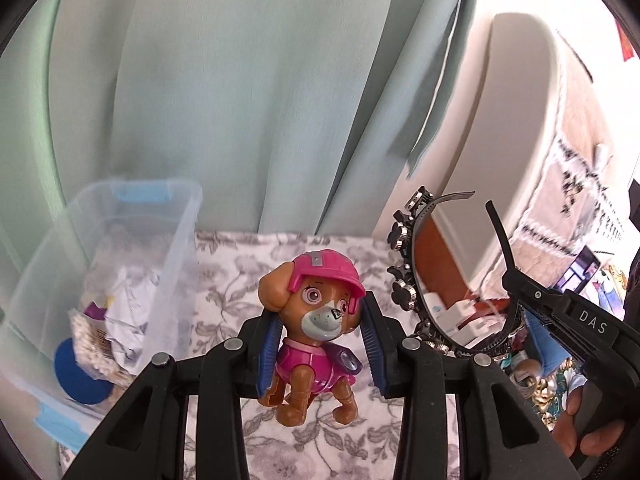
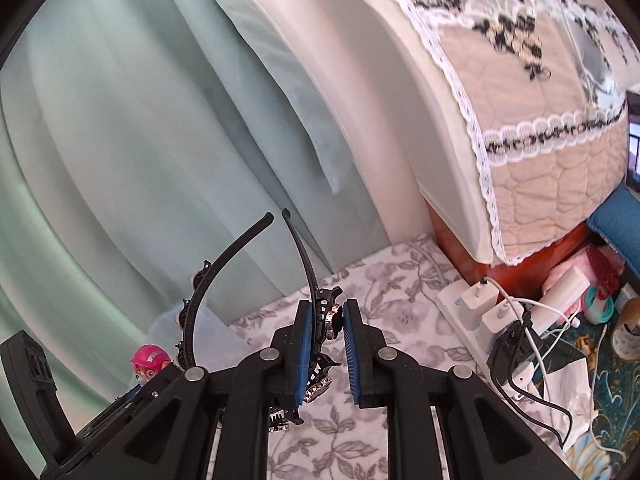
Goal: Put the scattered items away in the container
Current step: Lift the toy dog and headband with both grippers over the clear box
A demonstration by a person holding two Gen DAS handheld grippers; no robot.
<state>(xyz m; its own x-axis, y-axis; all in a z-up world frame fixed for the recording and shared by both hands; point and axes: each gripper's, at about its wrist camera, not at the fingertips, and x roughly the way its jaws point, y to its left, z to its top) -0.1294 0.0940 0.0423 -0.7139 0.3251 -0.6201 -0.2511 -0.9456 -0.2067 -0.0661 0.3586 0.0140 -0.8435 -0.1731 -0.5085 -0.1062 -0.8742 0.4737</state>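
Observation:
My left gripper [image 1: 320,344] is shut on a brown toy dog [image 1: 316,328] with a pink helmet and pink suit, held in the air above the floral cloth [image 1: 240,288]. The clear plastic container [image 1: 104,280] with blue latches sits at the left and holds several items. My right gripper [image 2: 326,344] is shut on a black jewelled headband [image 2: 304,264], whose two ends curve upward. In the left wrist view the headband [image 1: 408,276] and right gripper [image 1: 536,312] hang at the right. The dog's pink helmet [image 2: 150,358] shows at lower left in the right wrist view.
A pale green curtain [image 1: 240,100] hangs behind. A piece of furniture under a quilted lace-trimmed cover [image 2: 540,140] stands at the right. A white power strip [image 2: 476,312] with chargers and cables, a tape roll [image 2: 630,336] and small clutter lie on the right. A hand [image 1: 592,436] holds the right gripper.

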